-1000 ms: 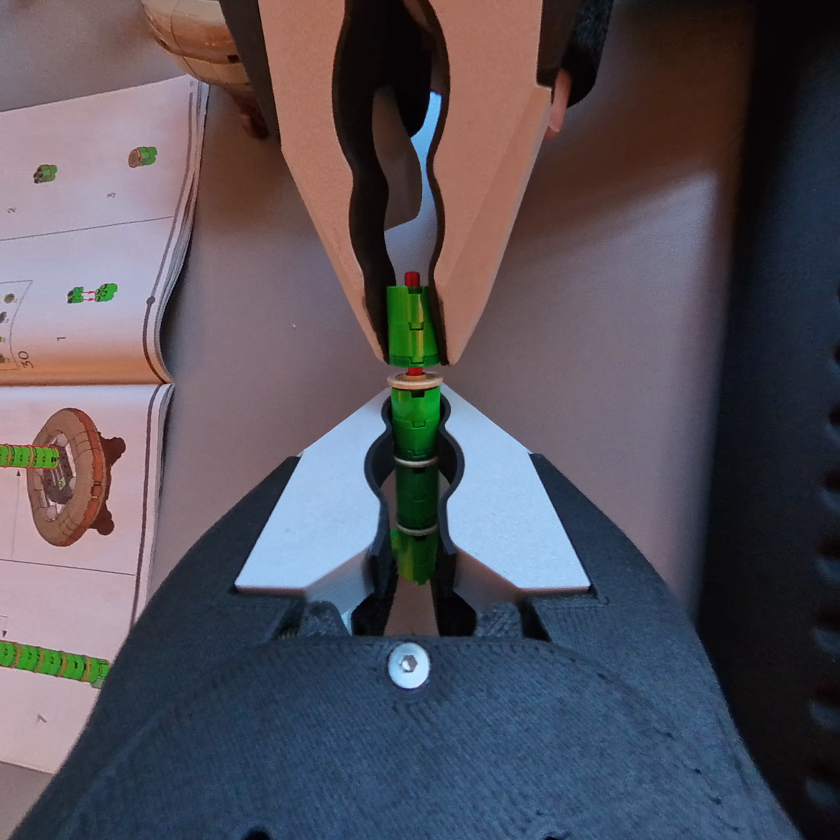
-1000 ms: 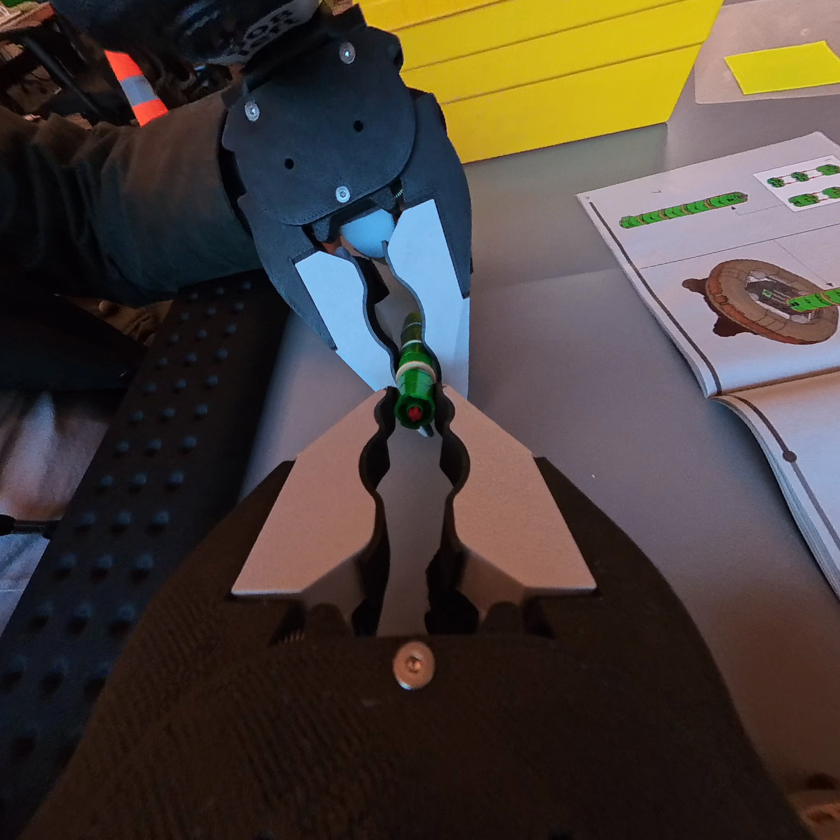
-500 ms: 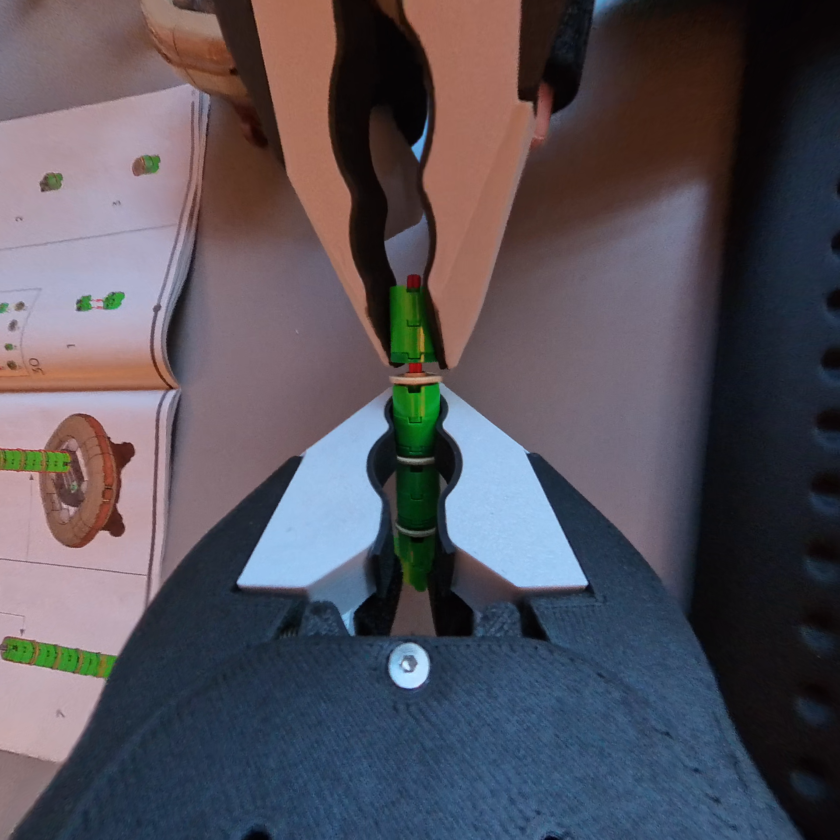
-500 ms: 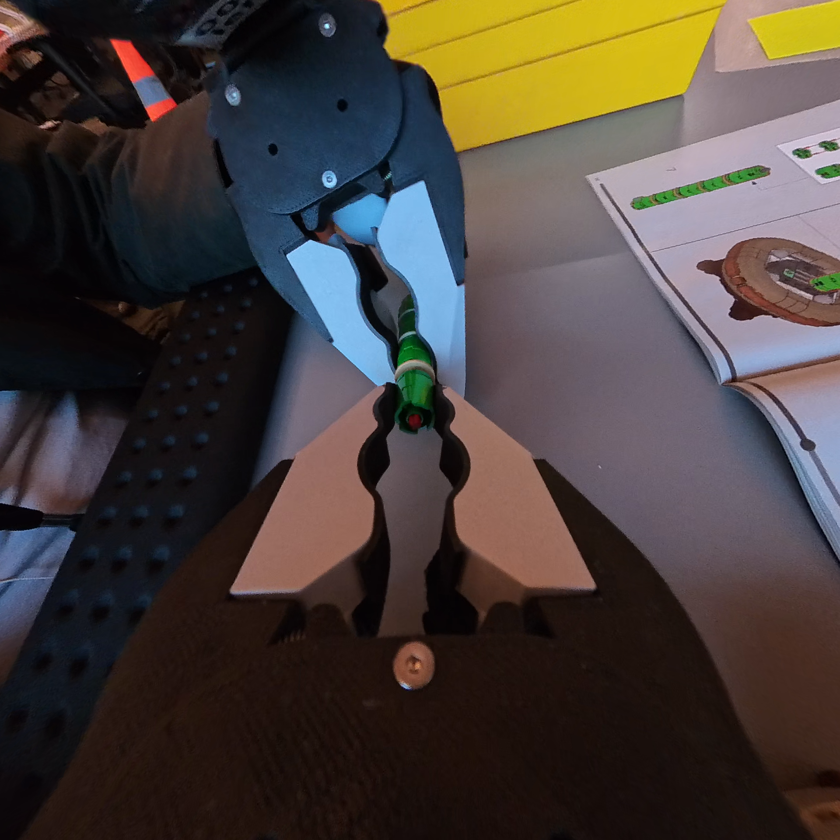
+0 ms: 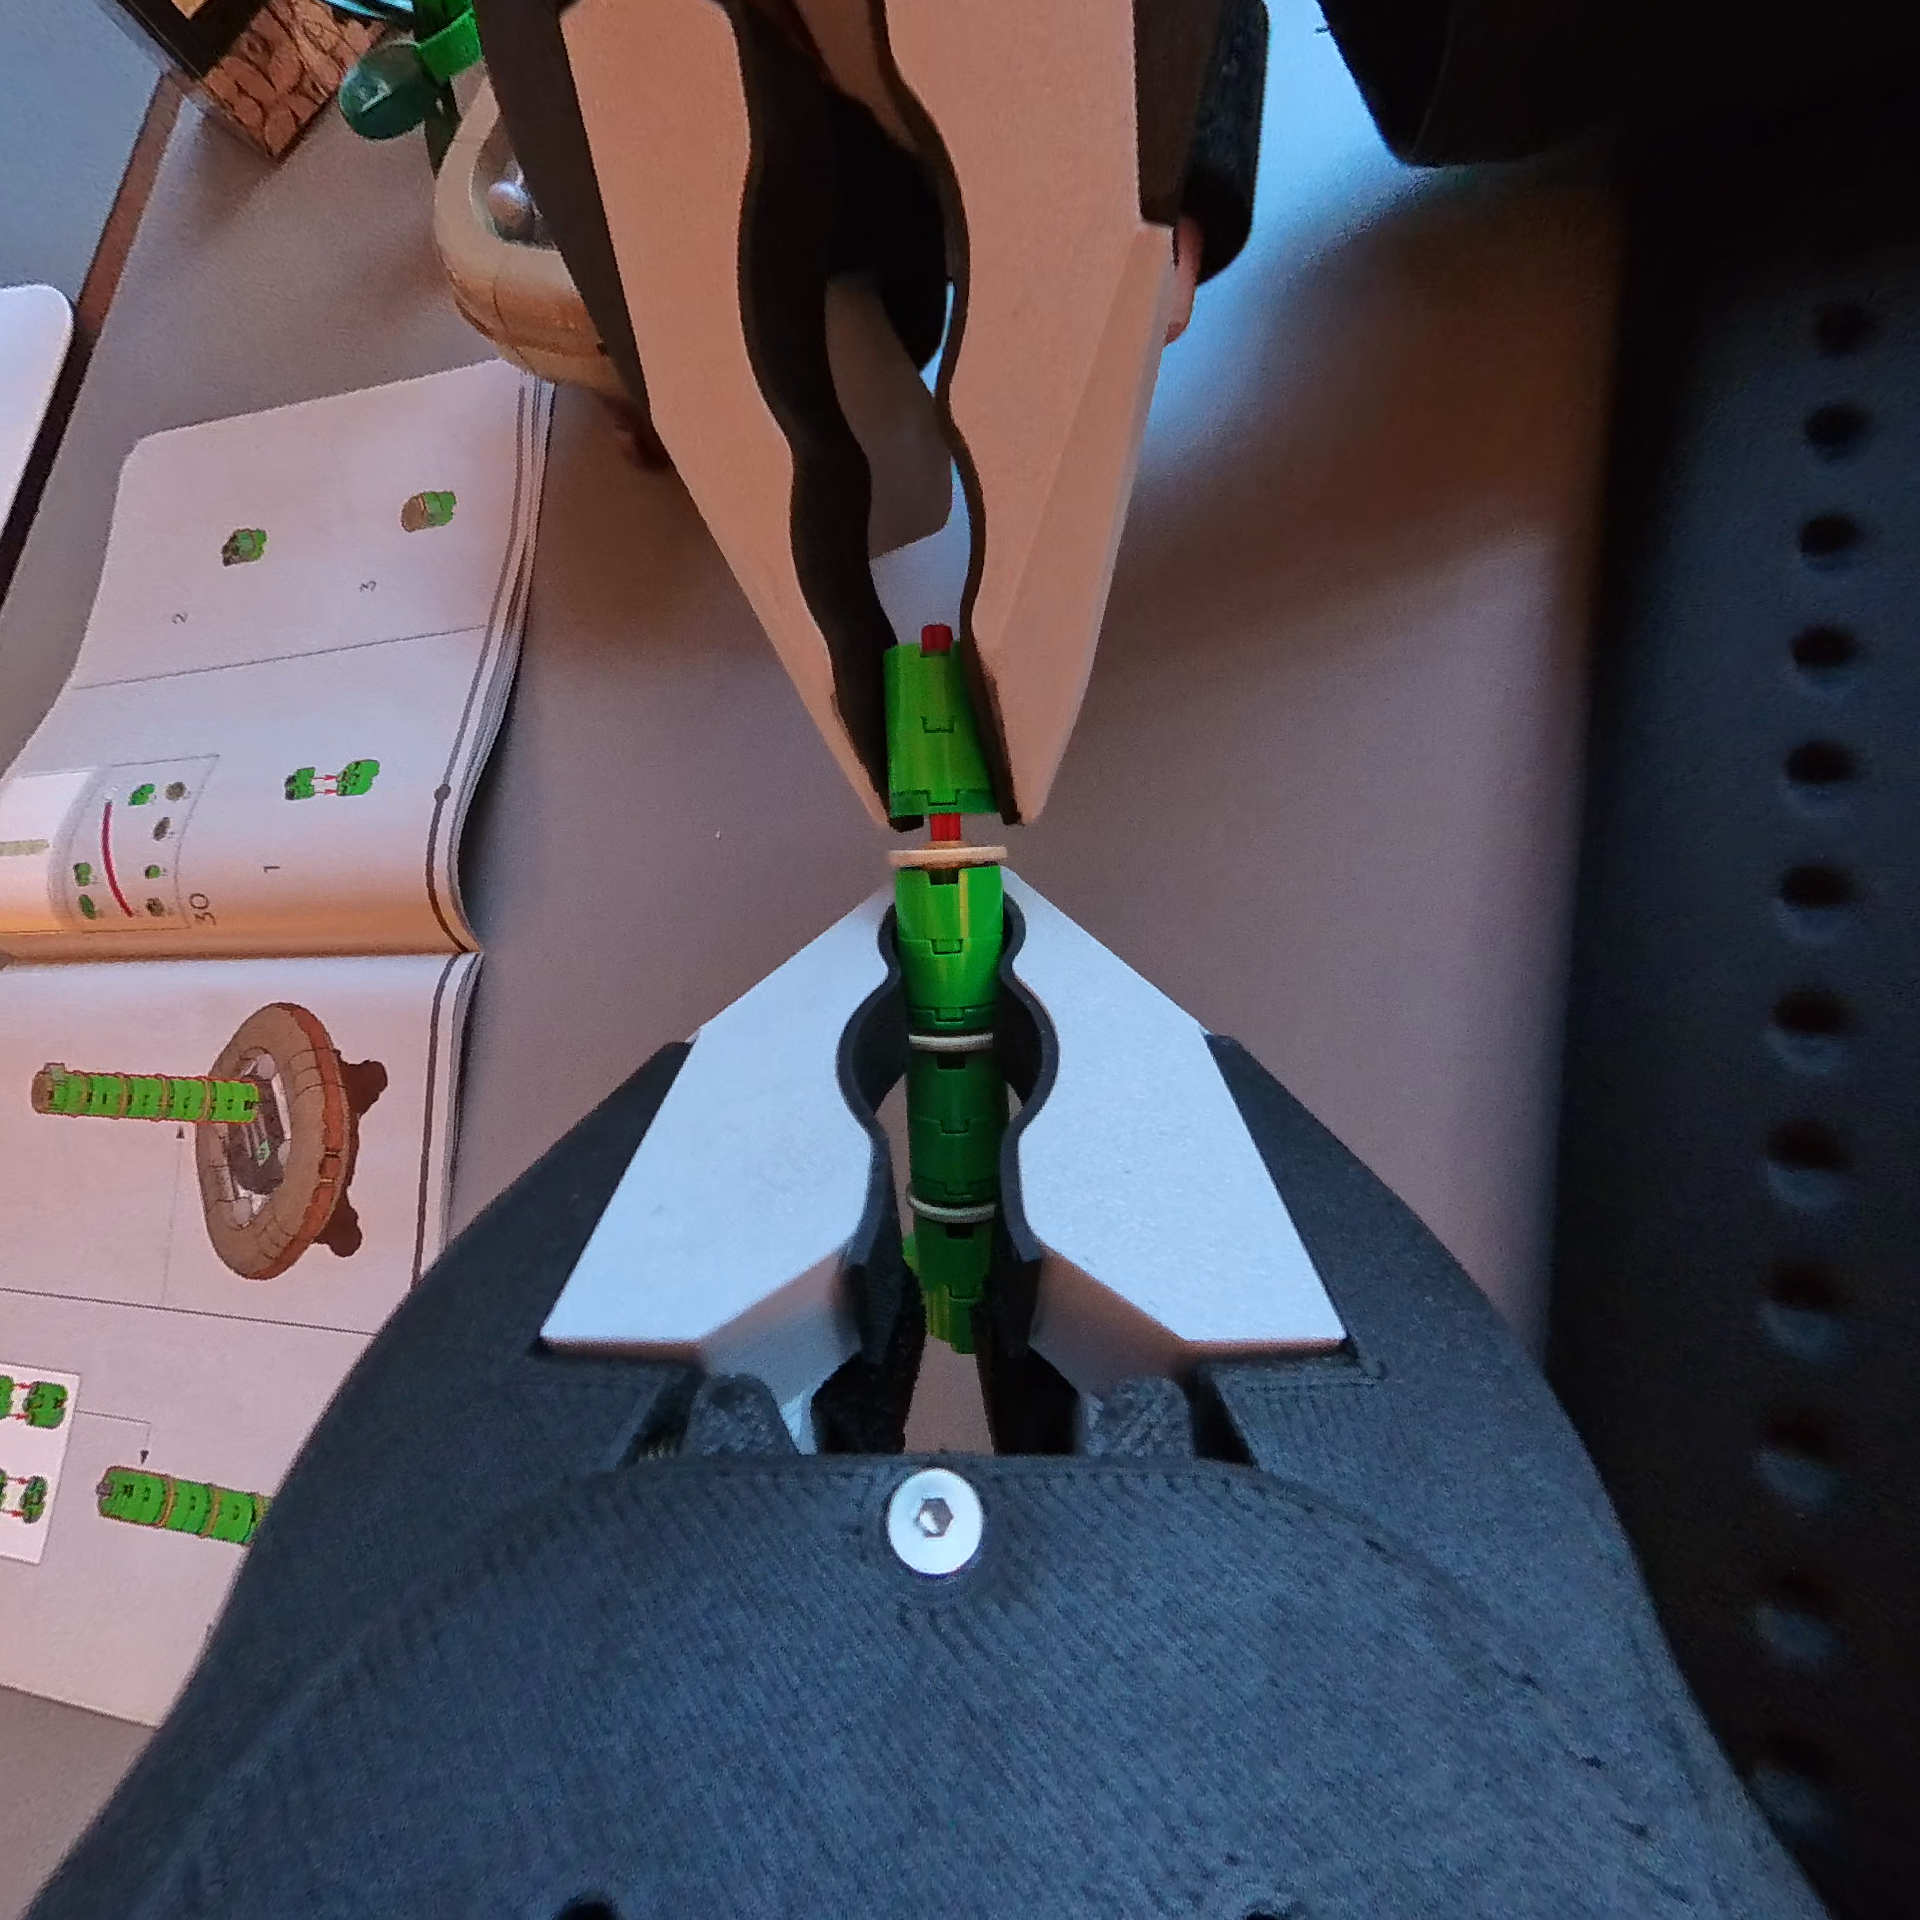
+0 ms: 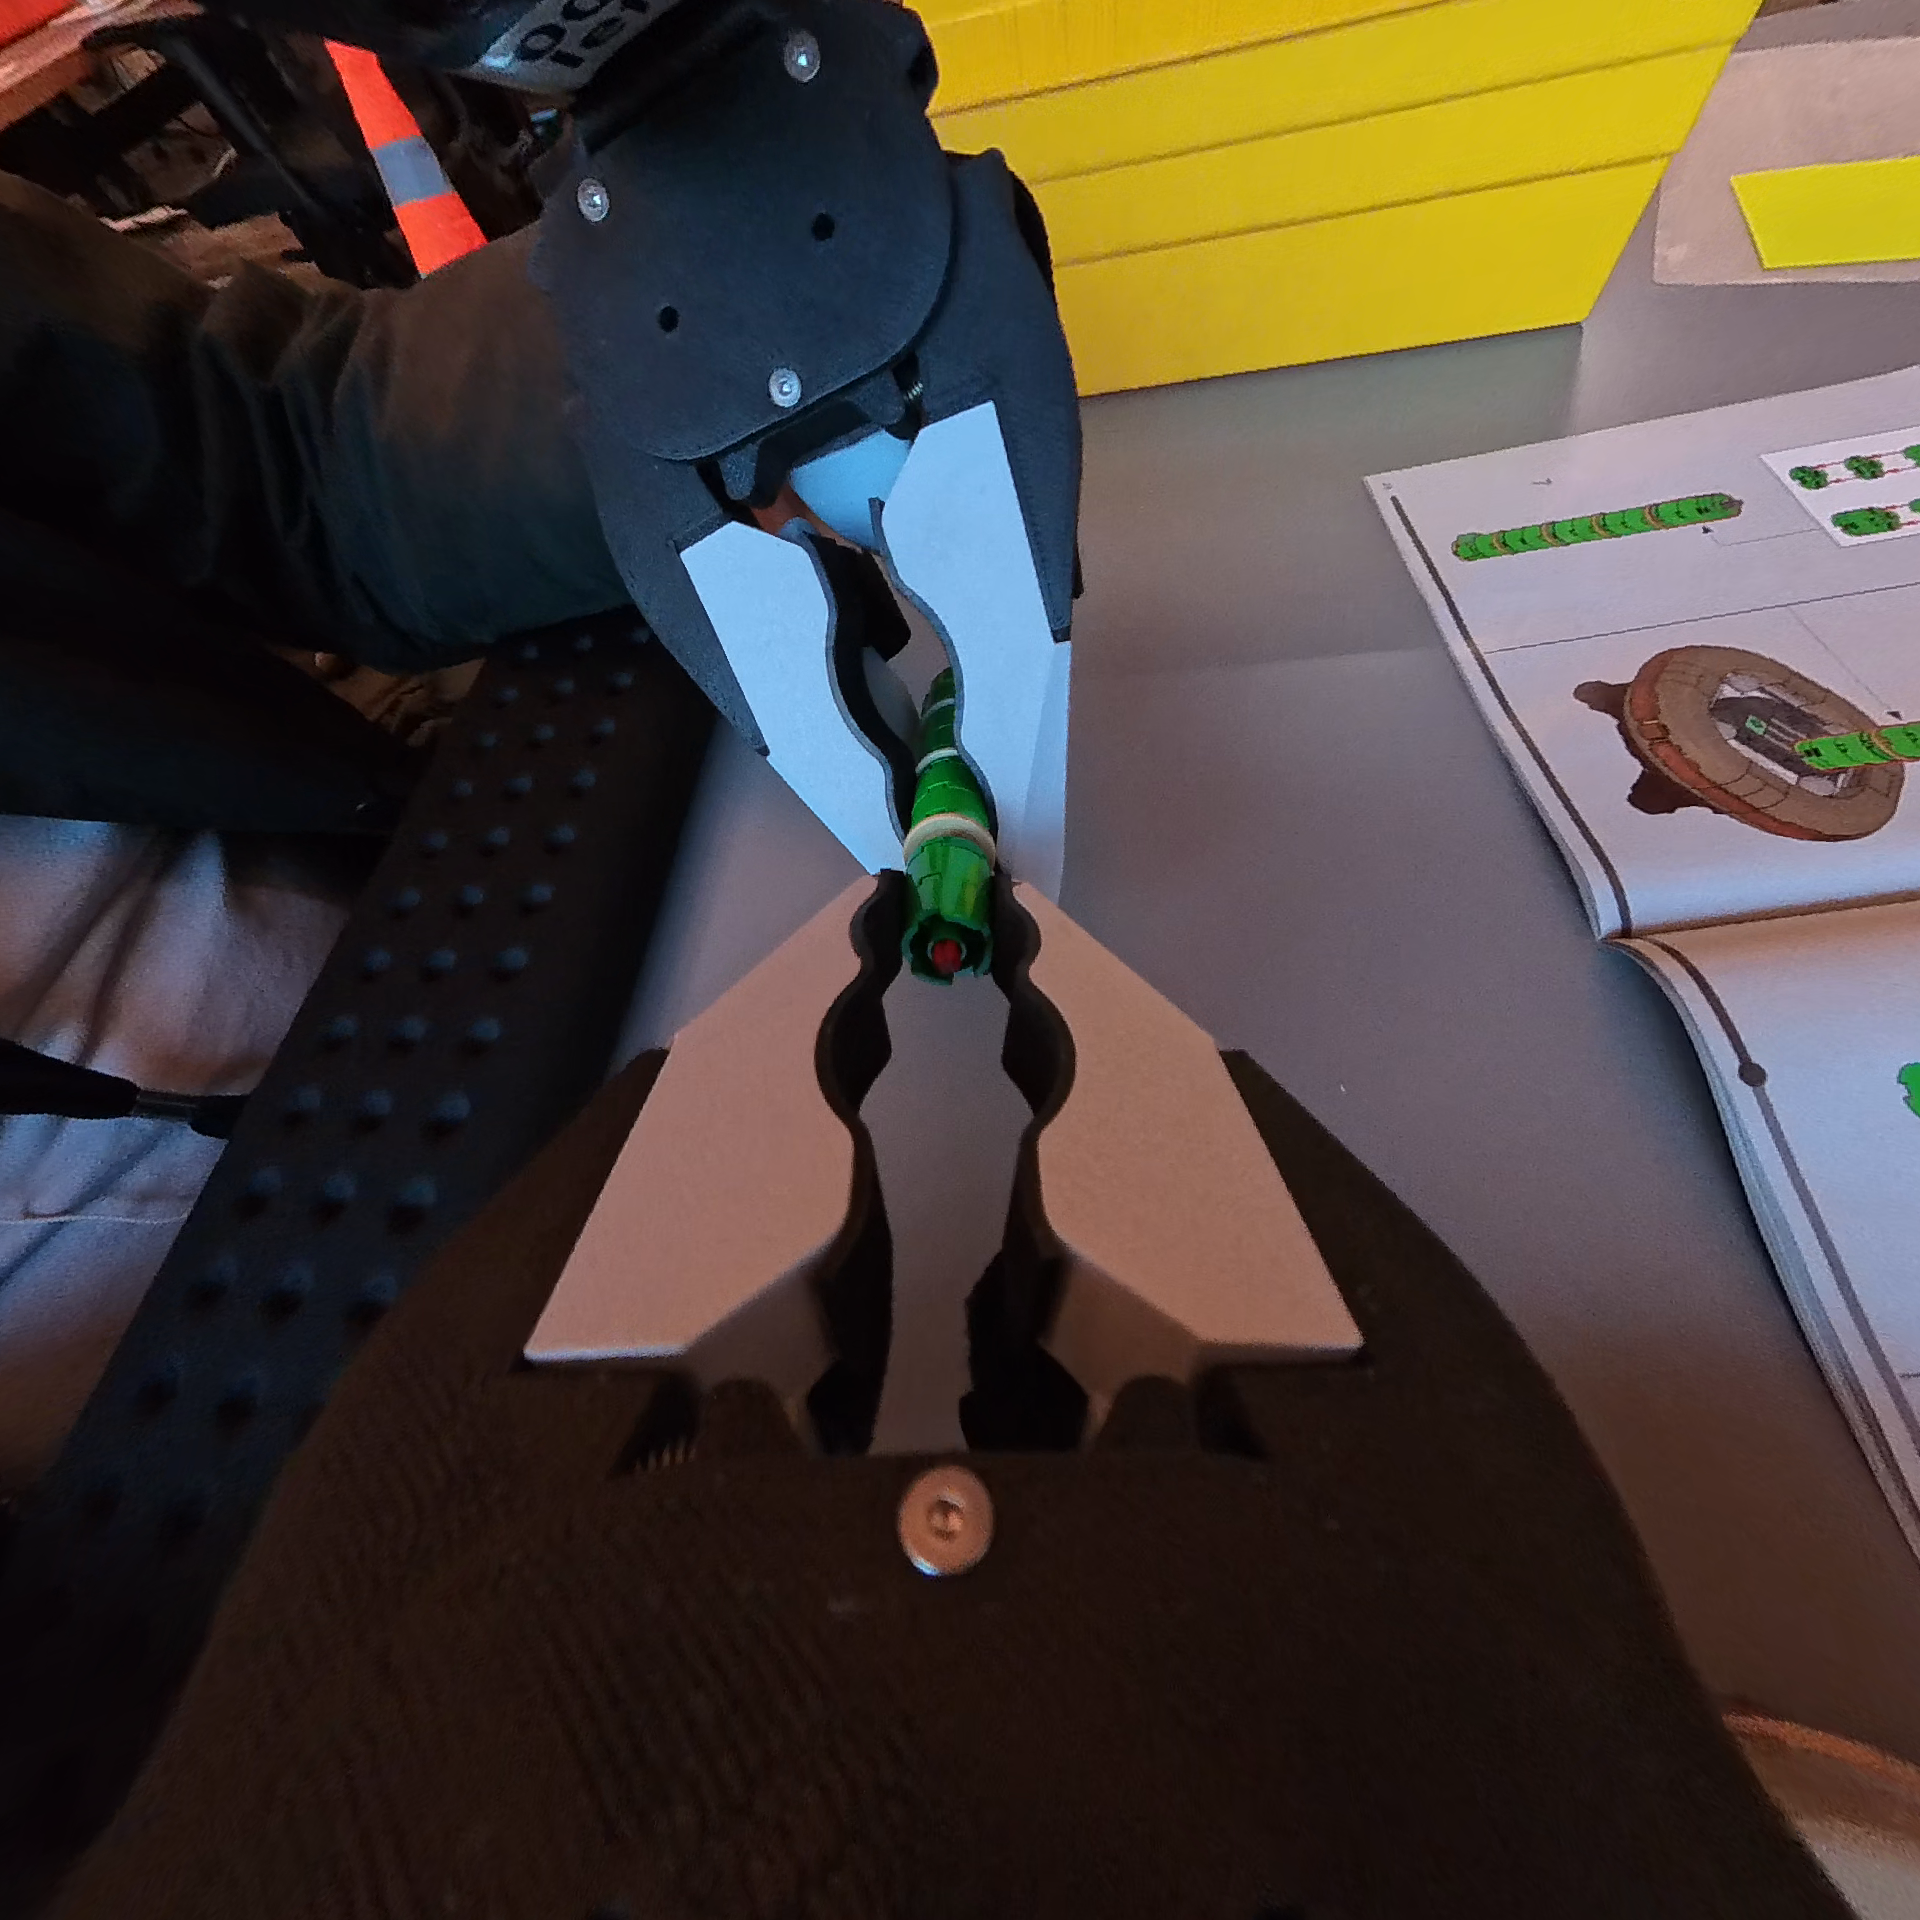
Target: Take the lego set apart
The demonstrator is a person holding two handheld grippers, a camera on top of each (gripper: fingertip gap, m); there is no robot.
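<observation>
Our left gripper point(image 5: 948, 914) clamps the green stalk point(image 5: 951, 1091); our right gripper point(image 5: 940, 821) pinches its end segment point(image 5: 935, 743). A sliver of red axle point(image 5: 943, 827) has opened between them since a moment ago, above the desk point(image 5: 1299, 727): it's separating.

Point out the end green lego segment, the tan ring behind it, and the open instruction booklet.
End green lego segment point(image 5: 938, 732), left wrist view, its side face.
Thin tan ring point(image 5: 945, 857), left wrist view, its edge.
Open paper instruction booklet point(image 6: 1704, 665), right wrist view, its left page.

An open instruction booklet point(image 6: 1704, 727) lies near stacked yellow bins point(image 6: 1299, 177) (grey table point(image 6: 1299, 935)).
</observation>
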